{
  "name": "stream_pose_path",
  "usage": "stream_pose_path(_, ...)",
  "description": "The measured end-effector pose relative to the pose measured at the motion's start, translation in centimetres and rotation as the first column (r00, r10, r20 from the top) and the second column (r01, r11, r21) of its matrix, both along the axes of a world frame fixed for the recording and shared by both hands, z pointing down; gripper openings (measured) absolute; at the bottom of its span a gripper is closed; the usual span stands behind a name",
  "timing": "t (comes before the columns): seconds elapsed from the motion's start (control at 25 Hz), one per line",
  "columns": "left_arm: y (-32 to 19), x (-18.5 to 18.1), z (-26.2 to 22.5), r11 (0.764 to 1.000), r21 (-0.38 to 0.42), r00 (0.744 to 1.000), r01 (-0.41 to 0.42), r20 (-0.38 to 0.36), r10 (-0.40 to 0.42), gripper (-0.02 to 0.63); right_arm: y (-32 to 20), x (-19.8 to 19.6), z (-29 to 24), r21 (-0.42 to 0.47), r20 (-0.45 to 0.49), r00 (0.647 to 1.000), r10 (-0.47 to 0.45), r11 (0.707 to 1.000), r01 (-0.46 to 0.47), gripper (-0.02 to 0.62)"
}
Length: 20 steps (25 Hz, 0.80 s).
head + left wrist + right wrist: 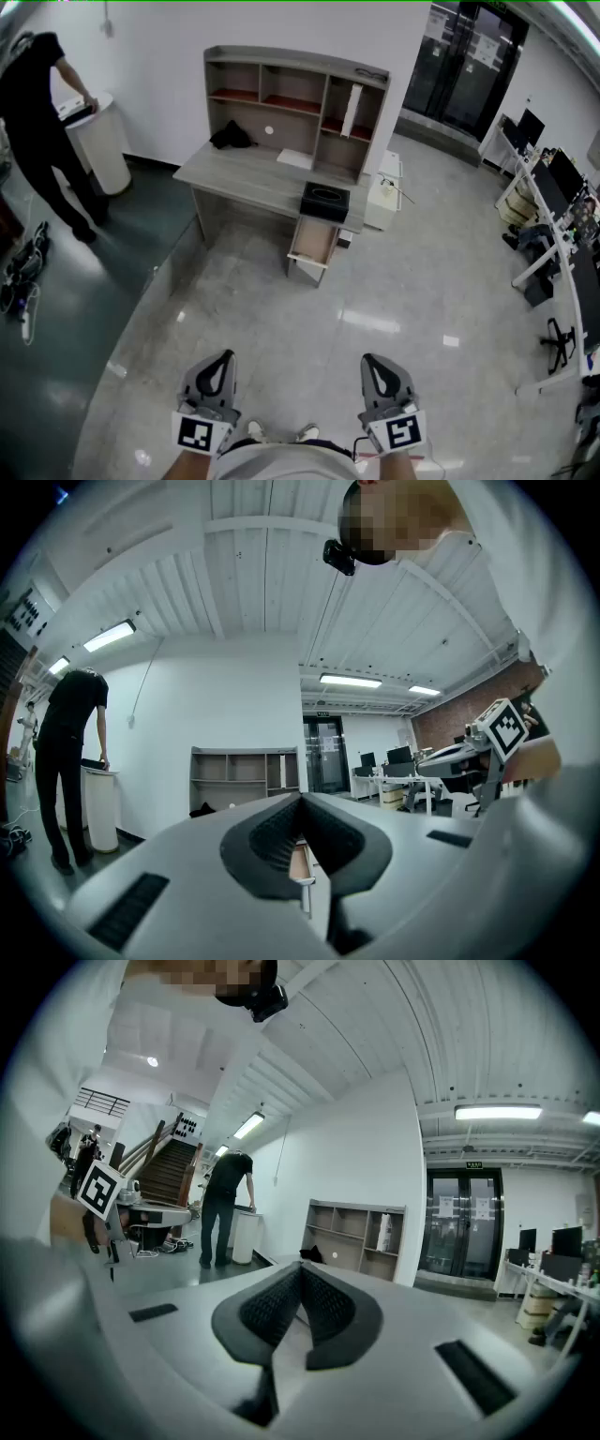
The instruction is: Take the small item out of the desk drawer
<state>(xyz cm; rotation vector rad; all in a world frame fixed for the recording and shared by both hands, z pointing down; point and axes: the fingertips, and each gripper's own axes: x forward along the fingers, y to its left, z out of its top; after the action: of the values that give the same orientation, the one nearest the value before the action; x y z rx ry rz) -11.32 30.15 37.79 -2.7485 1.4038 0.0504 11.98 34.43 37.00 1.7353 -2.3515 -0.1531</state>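
Observation:
The grey desk (246, 175) with a shelf hutch stands some way ahead across the floor. Its drawer (314, 246) at the right end is pulled open; I cannot make out anything inside from here. A black box (324, 201) sits on the desktop above the drawer. Both grippers hang low near my body, far from the desk. The left gripper (217, 373) has its jaws together with nothing between them, and so does the right gripper (384, 377). In the left gripper view the left gripper (300, 803) points toward the drawer (300, 860); the right gripper (300, 1269) points toward the hutch (354, 1234).
A person in black (37, 122) bends over a white round bin (103, 141) at the far left. A white low unit (384, 202) stands to the right of the desk. Office desks with monitors (553, 202) line the right side. Glass doors (469, 66) are at the back.

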Motion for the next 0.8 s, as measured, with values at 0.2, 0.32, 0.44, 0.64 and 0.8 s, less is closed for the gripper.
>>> stream_pose_path(0.2,0.1,1.1,-0.3,1.0,0.005,1.0,-0.013,0.002,0.013,0.017,0.4,0.9,-0.1,0.006,0.018,1.0,0.009,1.0,-0.009,0.023)
stream_pose_path(0.32,0.4,2.4,-0.4,1.0,0.012,1.0,-0.009,0.008,0.009,0.017,1.1,2.6,0.4,-0.005,0.057,0.998,-0.001,1.0,0.001,0.023)
stream_pose_path(0.44,1.1,4.5,-0.4,1.0,0.019,1.0,-0.006,0.022,0.005,0.017,1.6,4.6,0.9,-0.014,0.067,0.998,-0.013,1.0,0.014,0.023)
stream_pose_path(0.64,2.5,7.6,1.0,1.0,-0.005,0.999,0.015,0.042,-0.014,0.017,2.3,7.2,2.9,-0.053,0.085,0.995,-0.05,0.997,0.054,0.023)
stream_pose_path(0.8,2.4,8.4,2.6,0.998,-0.052,0.998,0.033,0.052,-0.03,0.017,1.8,8.4,5.0,-0.107,0.101,0.993,-0.061,0.992,0.072,0.023)
